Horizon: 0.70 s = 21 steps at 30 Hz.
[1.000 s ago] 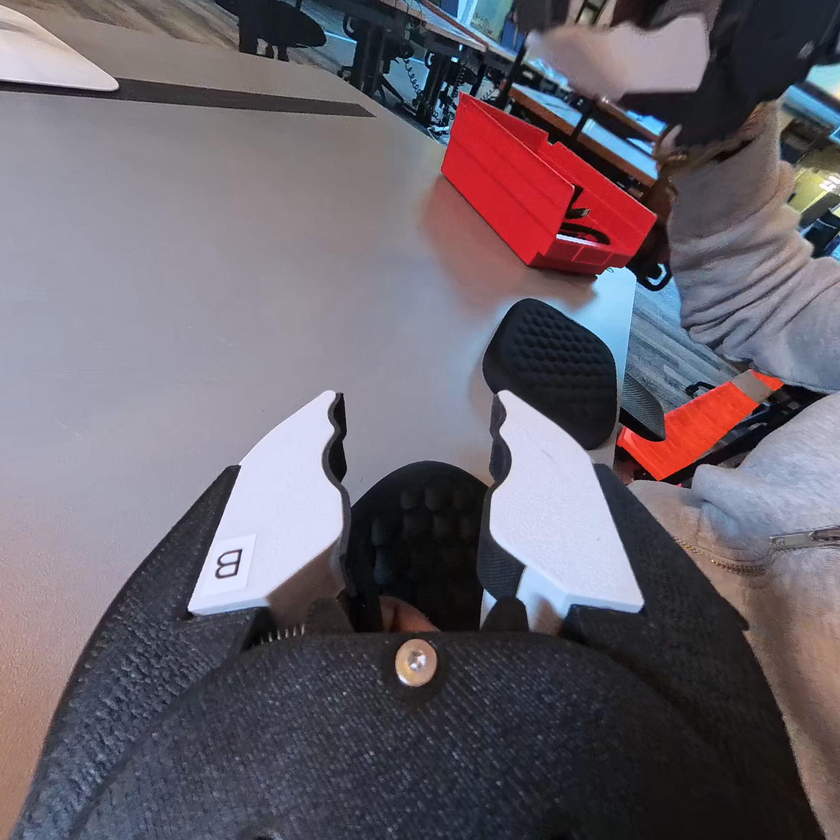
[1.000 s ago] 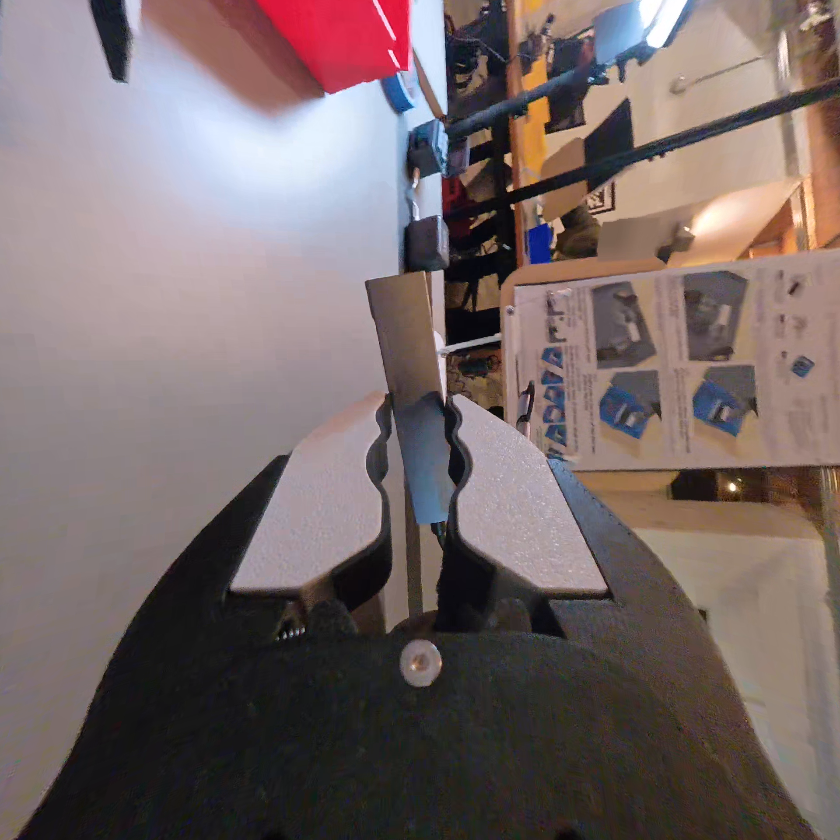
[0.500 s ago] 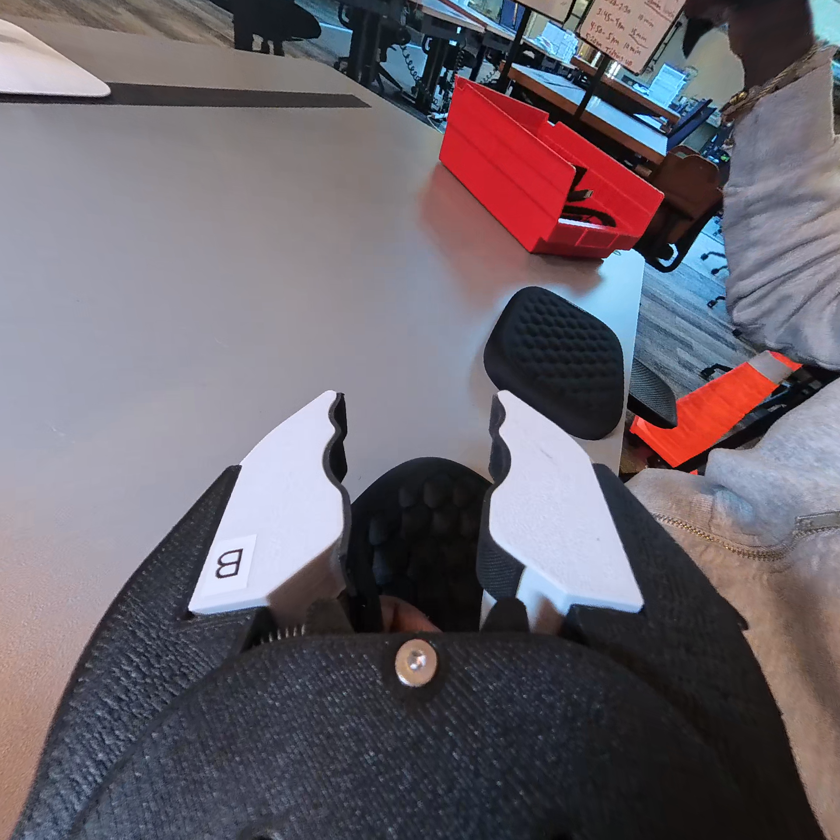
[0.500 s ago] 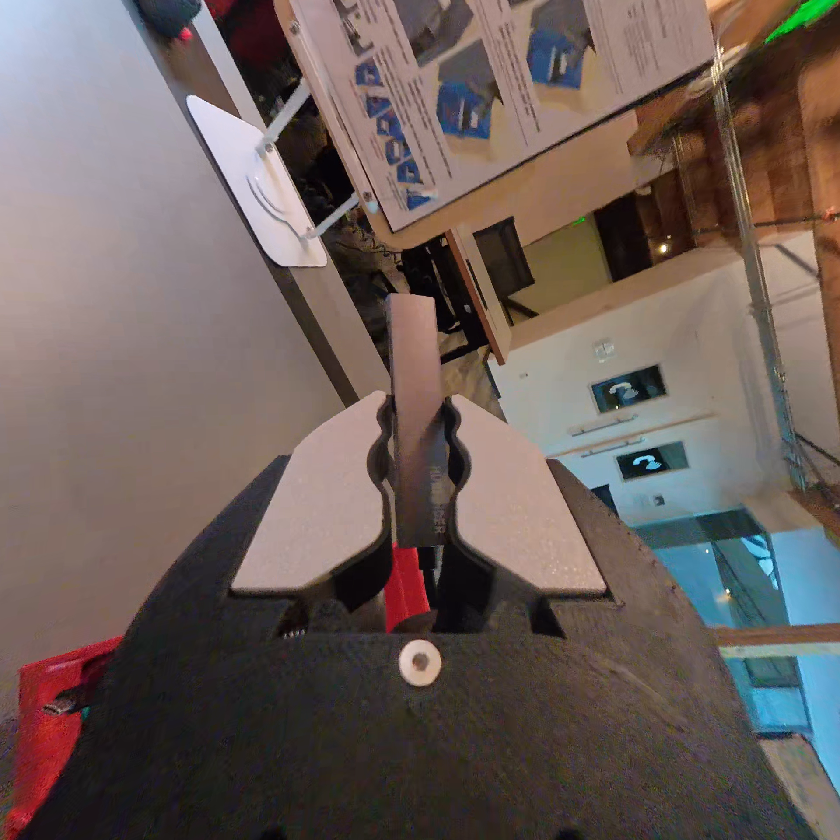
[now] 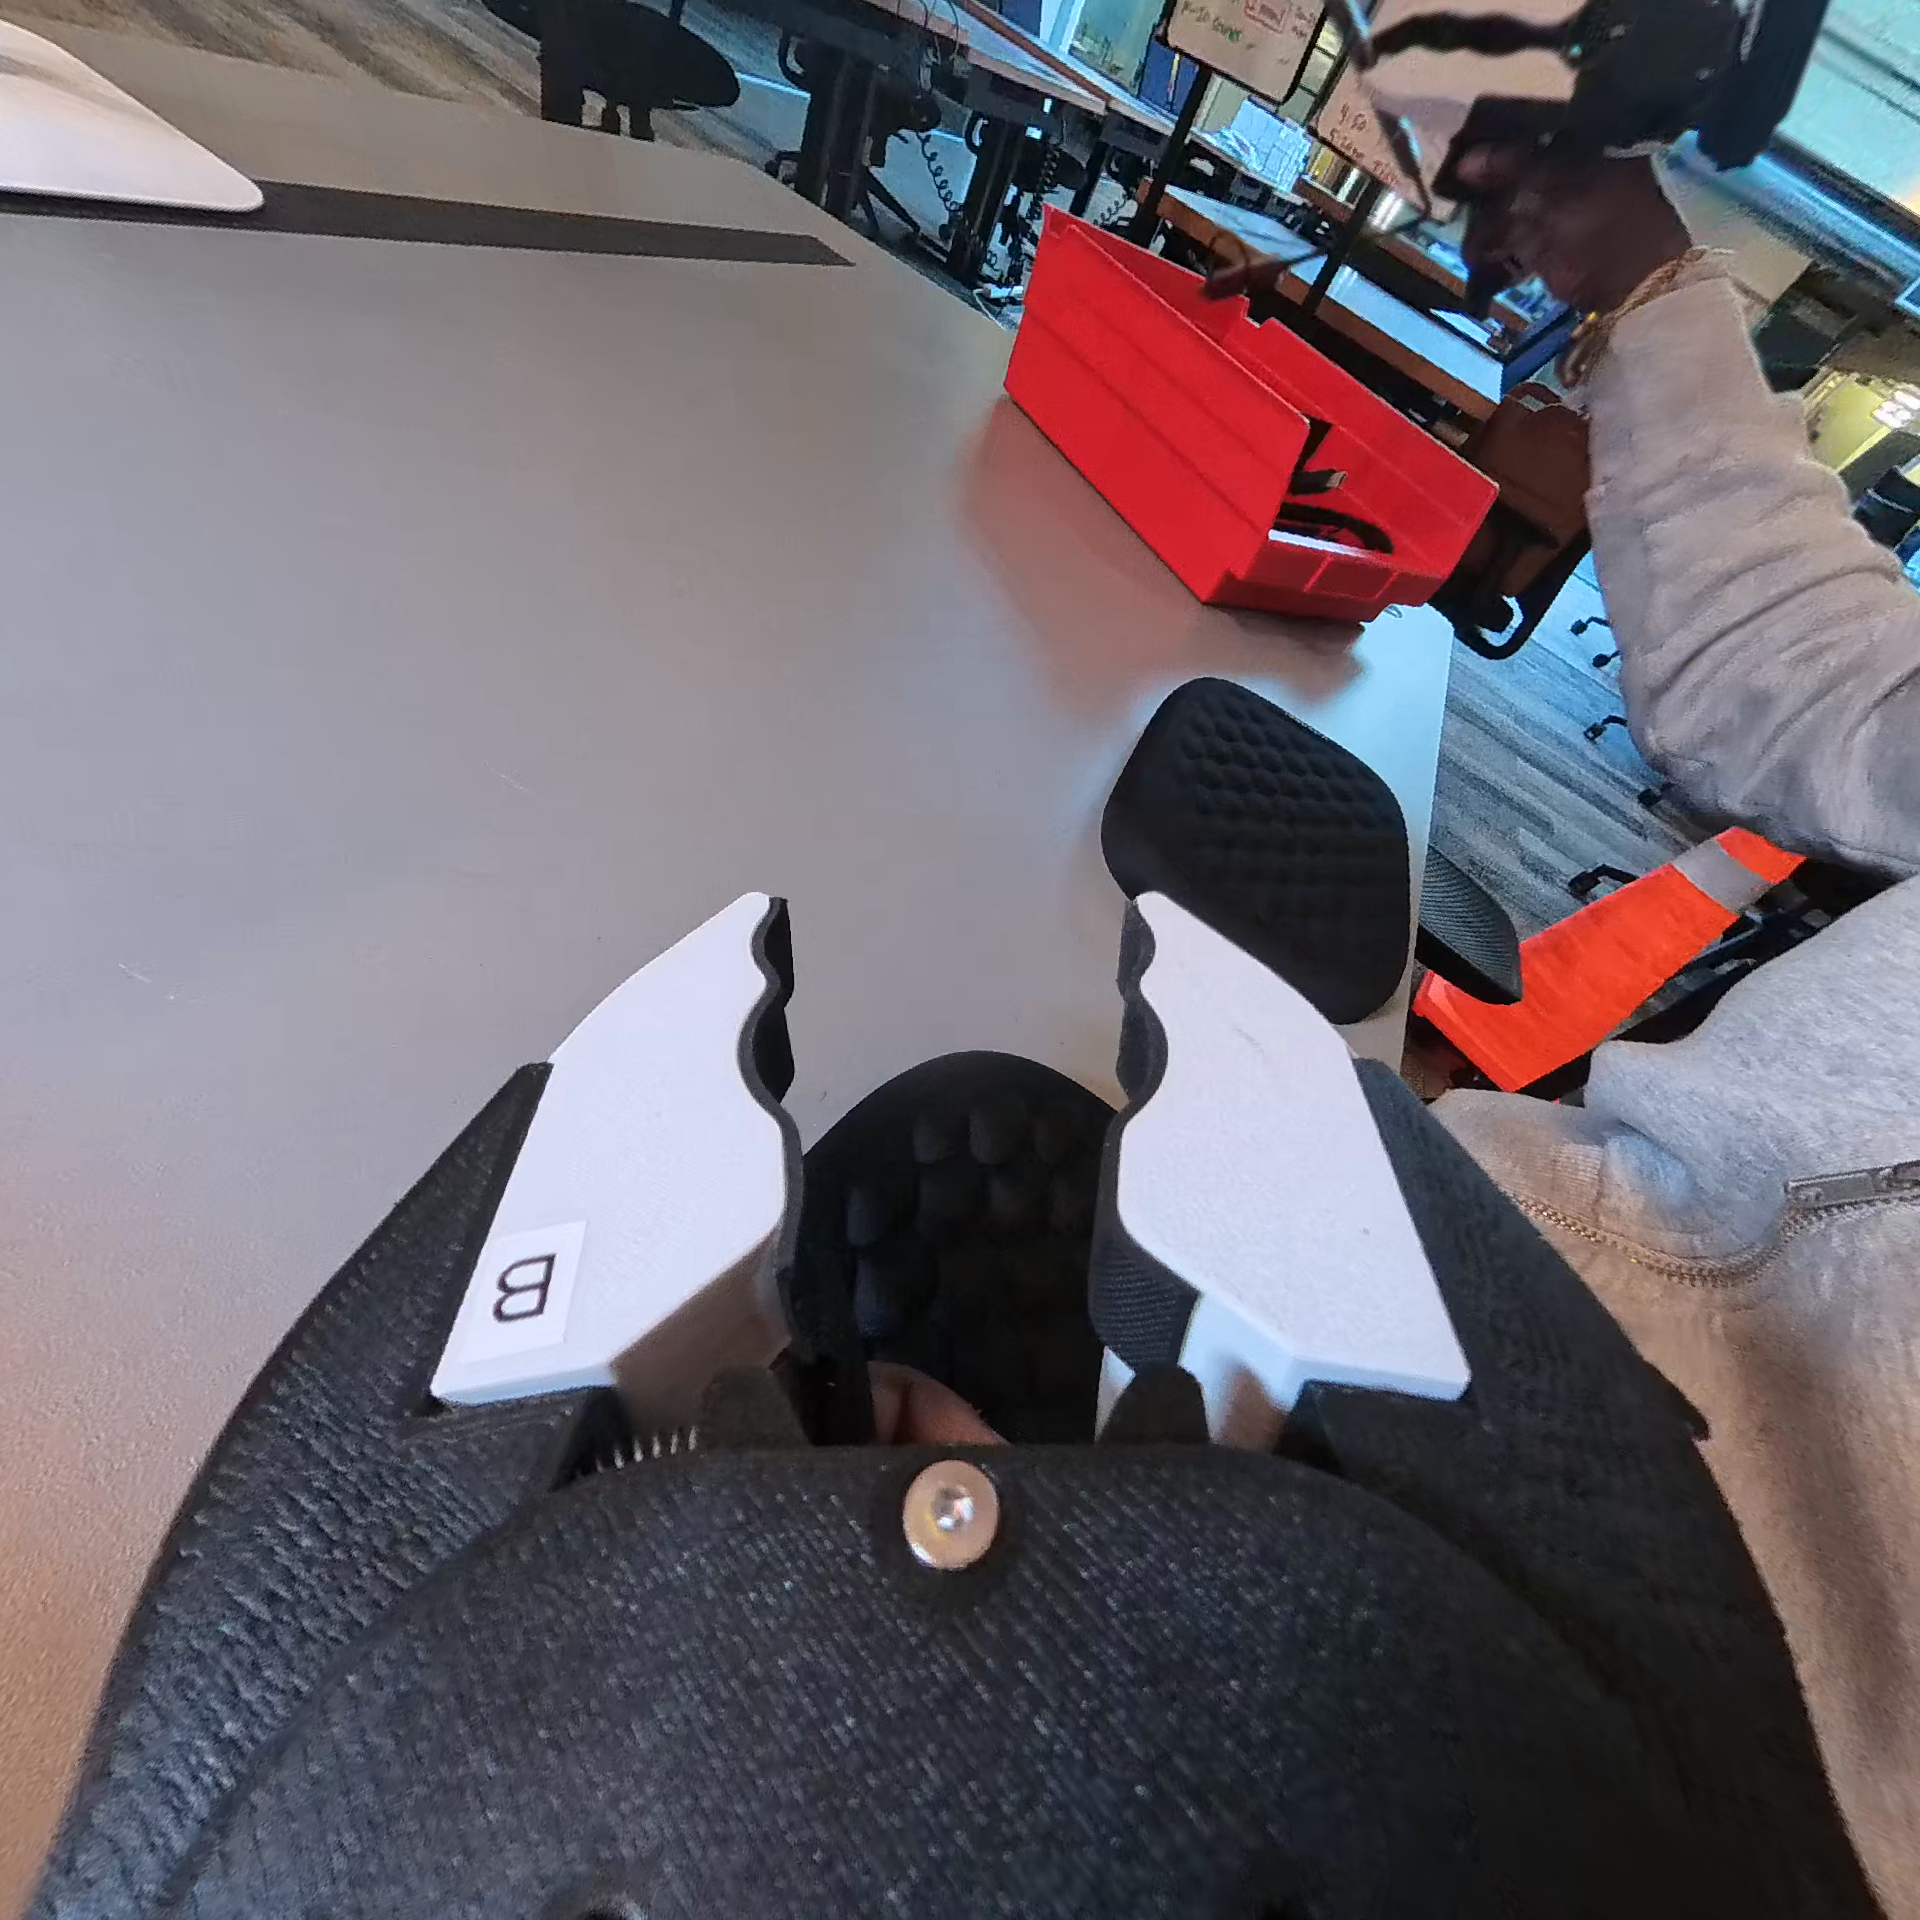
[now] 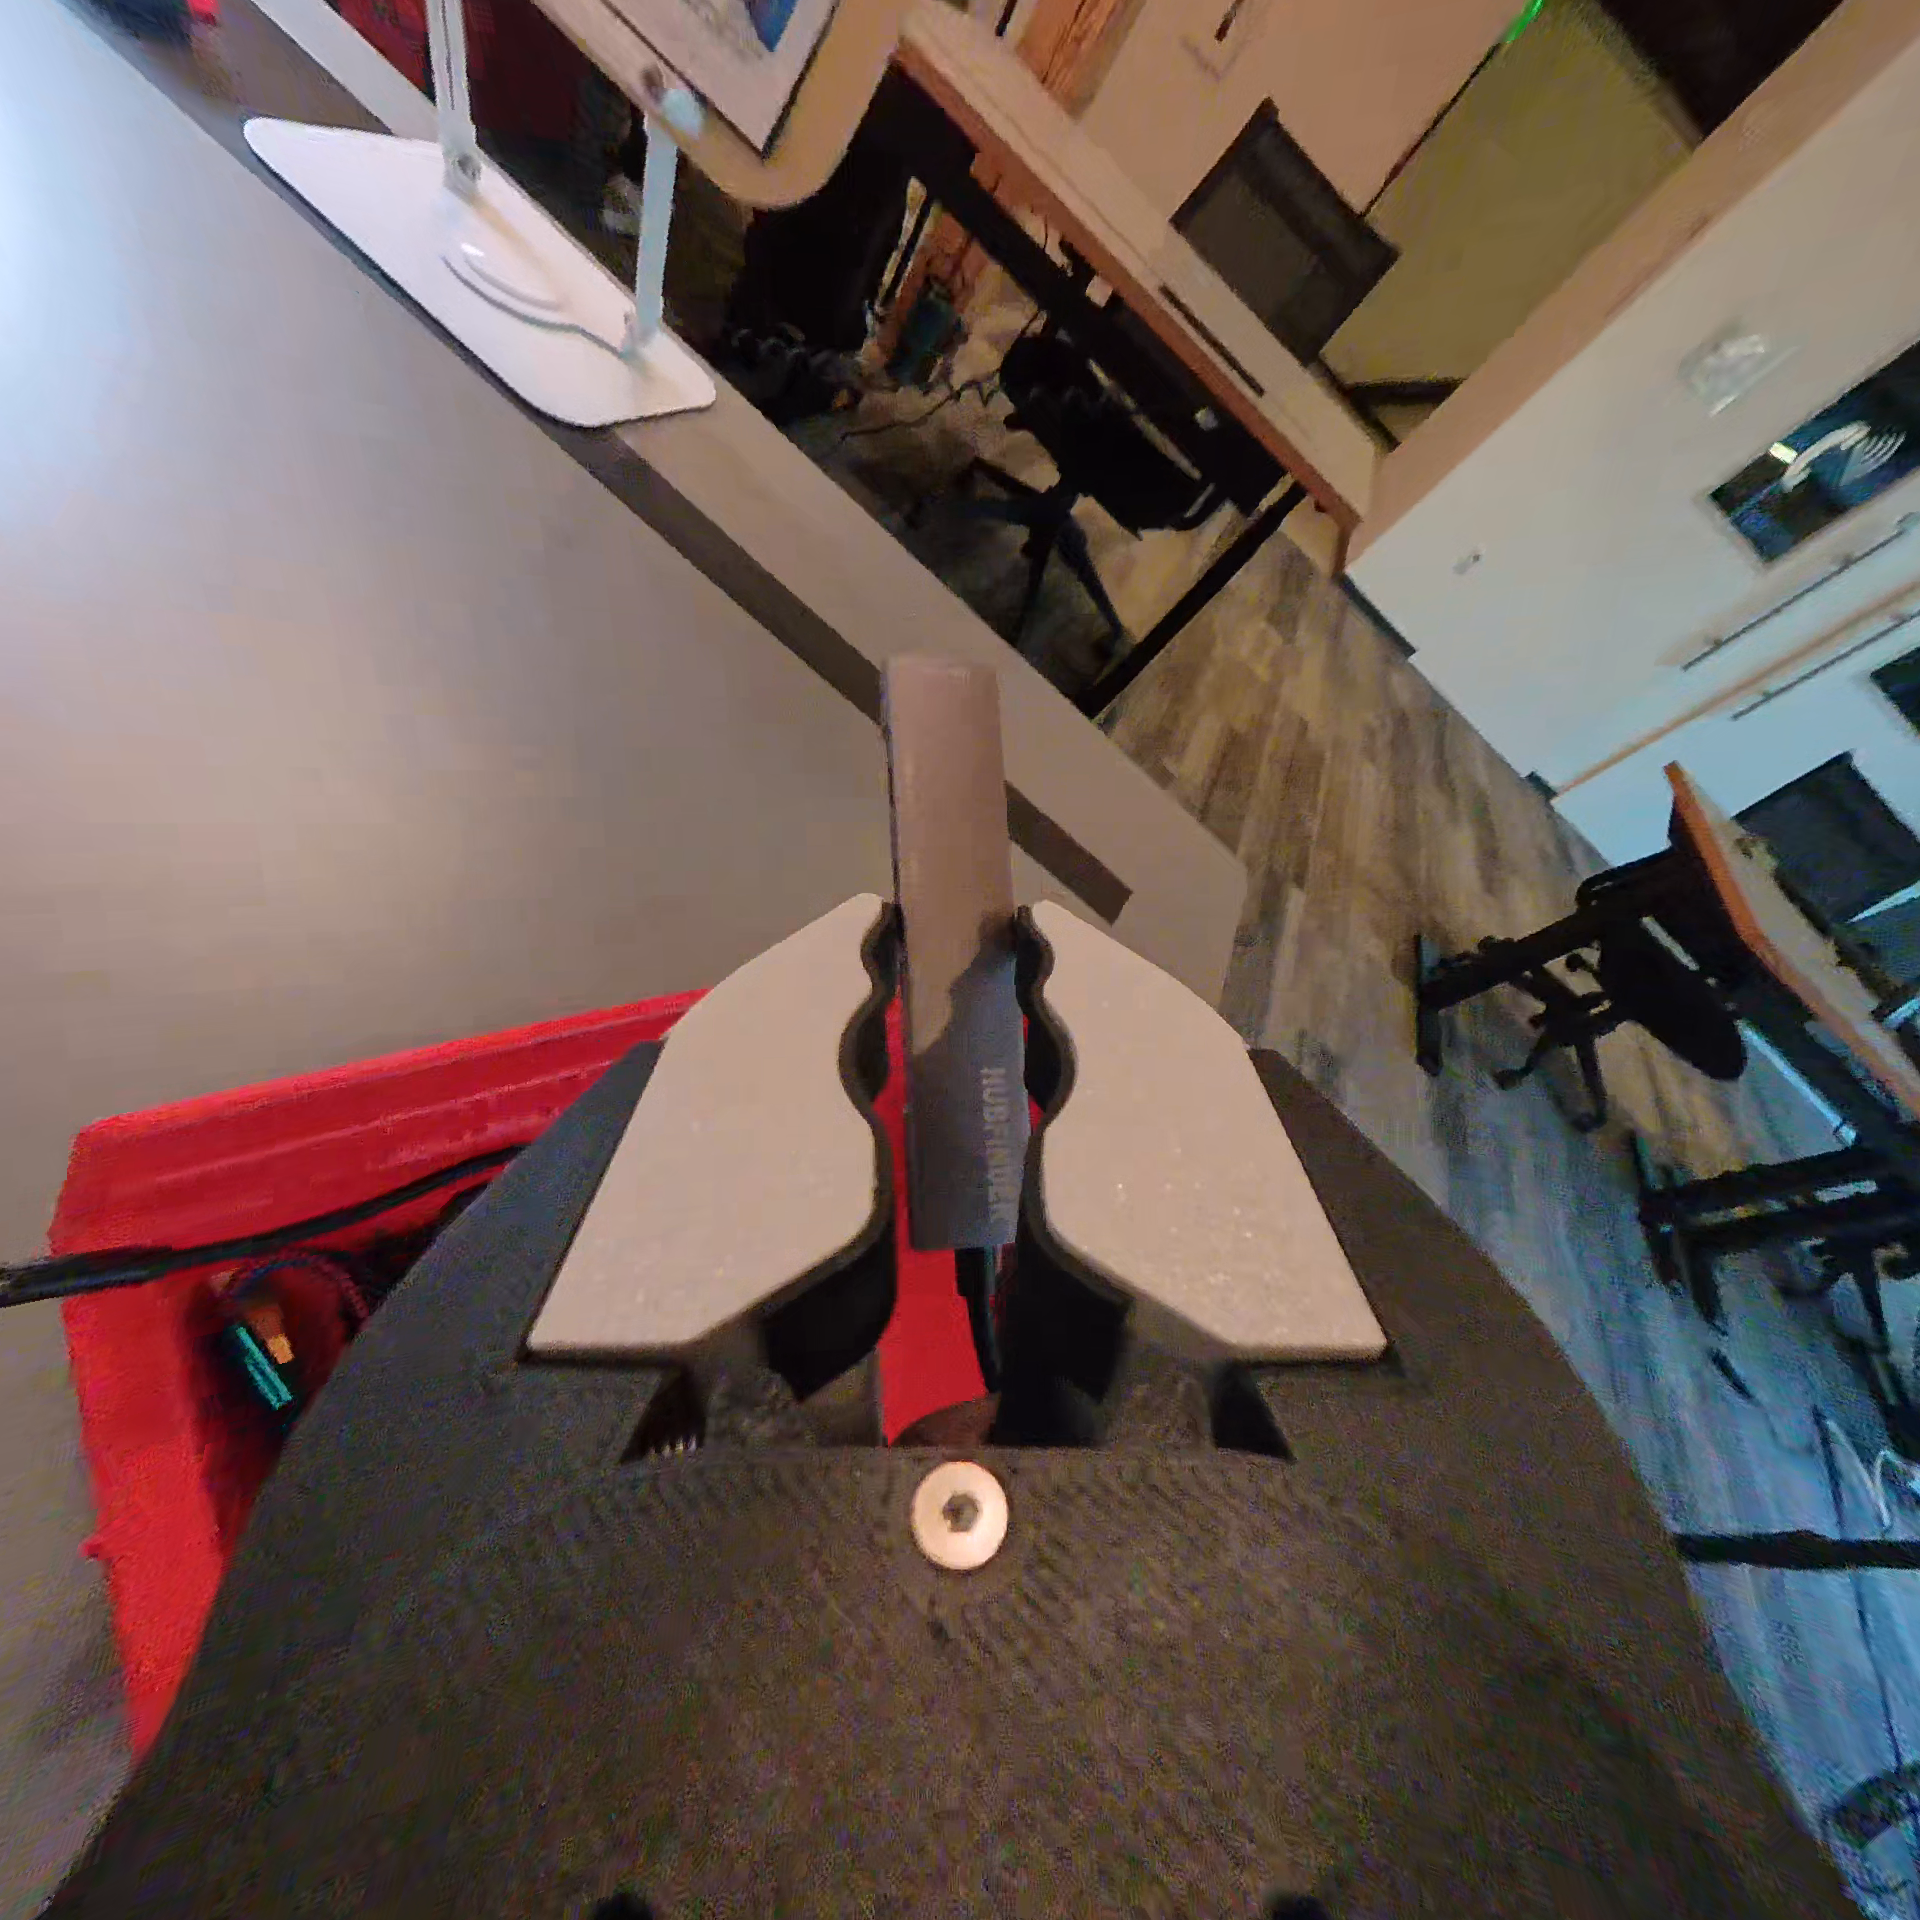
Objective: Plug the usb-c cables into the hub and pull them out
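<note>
My right gripper (image 6: 954, 920) is shut on a slim grey hub (image 6: 951, 831) that sticks out past its fingertips, held in the air above the red bin (image 6: 260, 1143). Dark cables (image 6: 249, 1247) lie in that bin, one with a teal plug end. My left gripper (image 5: 954, 935) is open and empty, low over the near edge of the grey table (image 5: 468, 571). In the left wrist view the red bin (image 5: 1195, 436) stands at the table's far right with a cable plug (image 5: 1325, 483) showing at its open end. The right gripper (image 5: 1600, 73) appears blurred, high above the bin.
A black textured chair back (image 5: 1262, 831) stands at the table's right edge. A white flat stand base (image 6: 488, 281) sits at the table's far side, also in the left wrist view (image 5: 104, 156). A grey sleeve (image 5: 1745, 582), an orange cone (image 5: 1590, 956), other desks and chairs lie beyond.
My right gripper has swung round with the hub, from facing the wall board to looking down across the table and floor above the red bin. My left gripper has stayed still and open.
</note>
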Each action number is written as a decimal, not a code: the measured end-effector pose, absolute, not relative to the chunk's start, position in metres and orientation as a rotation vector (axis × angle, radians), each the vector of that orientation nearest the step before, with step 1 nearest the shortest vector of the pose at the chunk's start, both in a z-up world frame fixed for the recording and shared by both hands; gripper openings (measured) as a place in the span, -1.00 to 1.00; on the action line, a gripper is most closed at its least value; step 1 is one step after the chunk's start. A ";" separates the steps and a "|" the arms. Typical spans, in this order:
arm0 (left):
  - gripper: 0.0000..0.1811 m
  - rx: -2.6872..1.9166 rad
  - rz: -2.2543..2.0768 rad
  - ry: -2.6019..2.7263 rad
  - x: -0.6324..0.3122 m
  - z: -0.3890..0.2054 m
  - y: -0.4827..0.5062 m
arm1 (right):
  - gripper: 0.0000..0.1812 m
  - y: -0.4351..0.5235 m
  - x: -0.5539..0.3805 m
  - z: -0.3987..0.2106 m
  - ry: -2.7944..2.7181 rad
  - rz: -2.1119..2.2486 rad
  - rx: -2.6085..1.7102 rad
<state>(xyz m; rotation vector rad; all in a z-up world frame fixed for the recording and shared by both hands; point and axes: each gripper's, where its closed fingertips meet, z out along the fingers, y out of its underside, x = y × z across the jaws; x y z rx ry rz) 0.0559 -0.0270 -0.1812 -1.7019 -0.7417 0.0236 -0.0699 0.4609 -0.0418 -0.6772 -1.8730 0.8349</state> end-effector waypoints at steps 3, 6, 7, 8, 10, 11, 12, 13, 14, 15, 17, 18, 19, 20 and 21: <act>-0.33 -1.711 0.032 -0.743 0.056 -0.182 -0.027 | -0.77 0.487 -0.080 -0.064 -1.914 0.794 -0.864; -0.33 -1.724 0.032 -0.745 0.056 -0.184 -0.026 | -0.77 0.505 -0.091 -0.085 -1.902 0.742 -1.028; -0.33 -1.727 0.030 -0.746 0.056 -0.184 -0.026 | -0.83 0.509 -0.095 -0.094 -1.909 0.718 -1.069; -0.33 -1.729 0.029 -0.747 0.056 -0.185 -0.025 | -0.91 0.513 -0.099 -0.102 -1.898 0.685 -1.117; -0.33 -1.729 0.033 -0.742 0.056 -0.184 -0.025 | -0.79 0.520 -0.105 -0.118 -1.898 0.633 -1.222; -0.33 -1.727 0.035 -0.740 0.056 -0.184 -0.025 | -0.71 0.522 -0.108 -0.125 -1.902 0.625 -1.273; -0.33 -1.726 0.036 -0.740 0.056 -0.184 -0.026 | -0.67 0.522 -0.110 -0.128 -1.901 0.632 -1.308; -0.33 -1.724 0.035 -0.741 0.056 -0.183 -0.026 | -0.65 0.521 -0.112 -0.128 -1.889 0.648 -1.326; -0.33 -1.723 0.034 -0.741 0.056 -0.183 -0.026 | -0.63 0.519 -0.114 -0.126 -1.867 0.670 -1.334; -0.33 -1.721 0.032 -0.741 0.056 -0.183 -0.026 | -0.62 0.516 -0.115 -0.121 -1.840 0.693 -1.344; -0.33 -1.715 0.030 -0.740 0.056 -0.183 -0.026 | -0.60 0.500 -0.110 -0.106 -1.789 0.776 -1.344; -0.33 -1.711 0.029 -0.739 0.056 -0.182 -0.026 | -0.60 0.485 -0.106 -0.097 -1.769 0.848 -1.329; -0.33 -1.707 0.026 -0.737 0.056 -0.182 -0.026 | -0.59 0.468 -0.101 -0.088 -1.746 0.929 -1.317; -0.33 -1.702 0.023 -0.737 0.056 -0.181 -0.026 | -0.57 0.450 -0.093 -0.079 -1.724 1.011 -1.307; -0.33 -1.697 0.020 -0.737 0.056 -0.181 -0.027 | -0.52 0.431 -0.084 -0.072 -1.711 1.083 -1.299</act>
